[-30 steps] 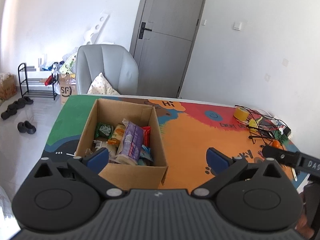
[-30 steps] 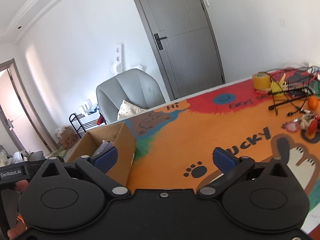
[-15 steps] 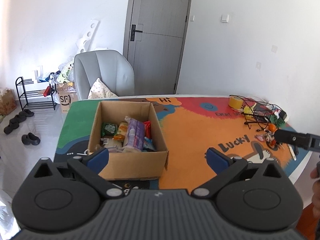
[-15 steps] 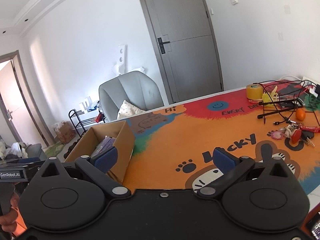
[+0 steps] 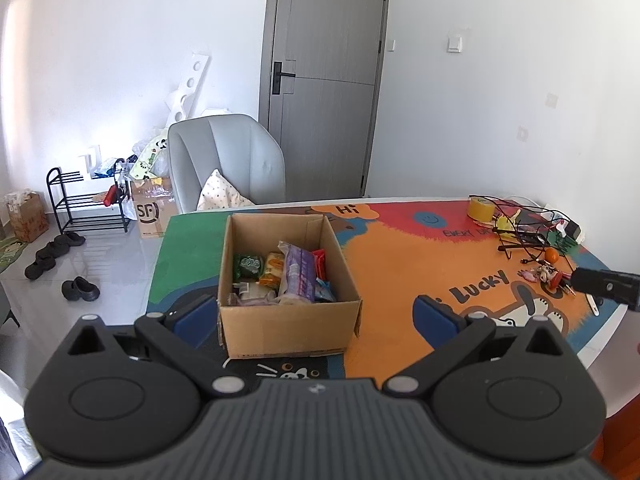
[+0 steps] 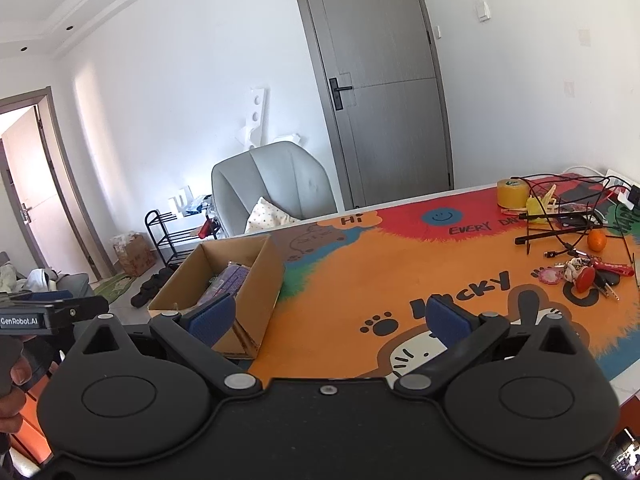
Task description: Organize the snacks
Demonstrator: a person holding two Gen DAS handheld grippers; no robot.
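Observation:
An open cardboard box (image 5: 288, 320) (image 6: 256, 276) stands on the left part of the colourful table mat (image 5: 400, 264) (image 6: 360, 272). Several snack packs lie inside it, among them a purple pack (image 5: 300, 276) (image 6: 230, 280), a green pack (image 5: 248, 266) and a red pack (image 5: 320, 258). My left gripper (image 5: 316, 314) is open and empty, held back from the near side of the box. My right gripper (image 6: 328, 318) is open and empty too, above the near table edge to the right of the box.
A yellow tape roll (image 5: 478, 208) (image 6: 512, 194), black wire stand with cables (image 6: 560, 224), an orange fruit (image 6: 597, 239) and keys (image 6: 588, 276) clutter the table's far right. A grey armchair (image 5: 224, 160) and a shoe rack (image 5: 86, 200) stand beyond the table. A hand (image 6: 12, 376) shows at lower left.
Both grippers have pulled back and risen from the table, so the box and mat look smaller and farther. Both stay open; nothing was picked up.

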